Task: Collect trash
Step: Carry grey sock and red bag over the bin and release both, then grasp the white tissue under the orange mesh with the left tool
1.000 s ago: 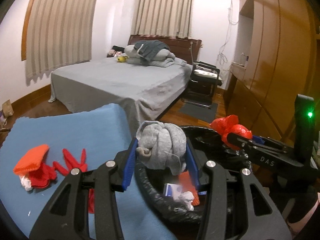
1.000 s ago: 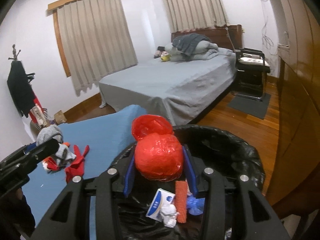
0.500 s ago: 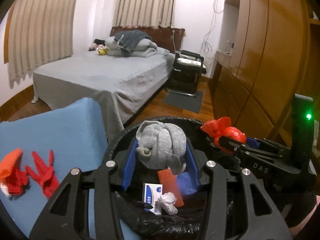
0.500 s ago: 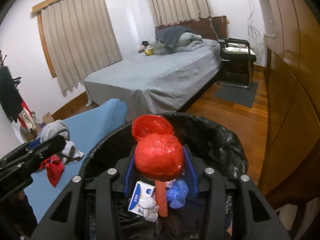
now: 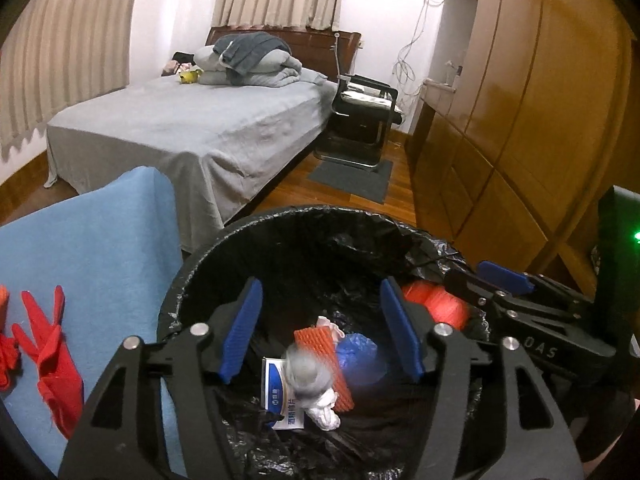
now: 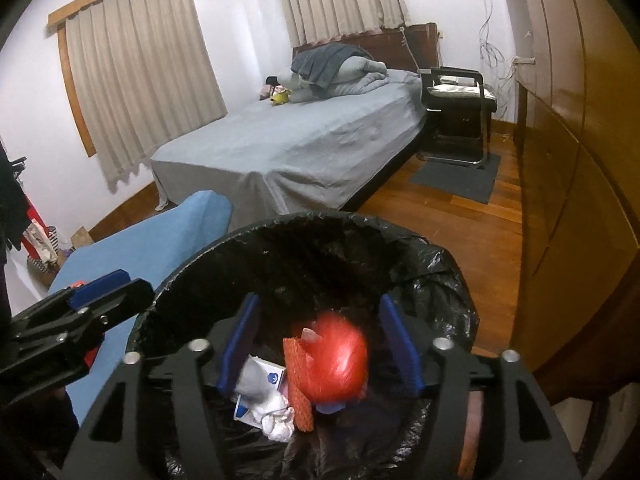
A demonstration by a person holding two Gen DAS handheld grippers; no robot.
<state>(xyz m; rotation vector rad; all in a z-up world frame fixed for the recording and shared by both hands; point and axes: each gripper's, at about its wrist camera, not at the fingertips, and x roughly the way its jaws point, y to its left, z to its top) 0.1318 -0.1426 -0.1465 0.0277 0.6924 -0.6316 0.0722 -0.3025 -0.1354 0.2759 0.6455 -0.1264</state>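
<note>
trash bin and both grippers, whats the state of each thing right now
trash bin: lined, part full
left gripper: jaws just opened, nothing between
right gripper: jaws just opened
grey wad: released, blurred, over the bin's trash
red bag: released, blurred, in the bin
red glove: on the blue cloth

Both wrist views close above the shared trash bin (image 5: 208,248), angled downward.

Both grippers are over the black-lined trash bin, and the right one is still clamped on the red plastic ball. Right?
Not quite. In the right wrist view the right gripper has just been opening; the blurred red plastic ball is loose between its pads, over the black-lined trash bin. The rest holds.
</note>
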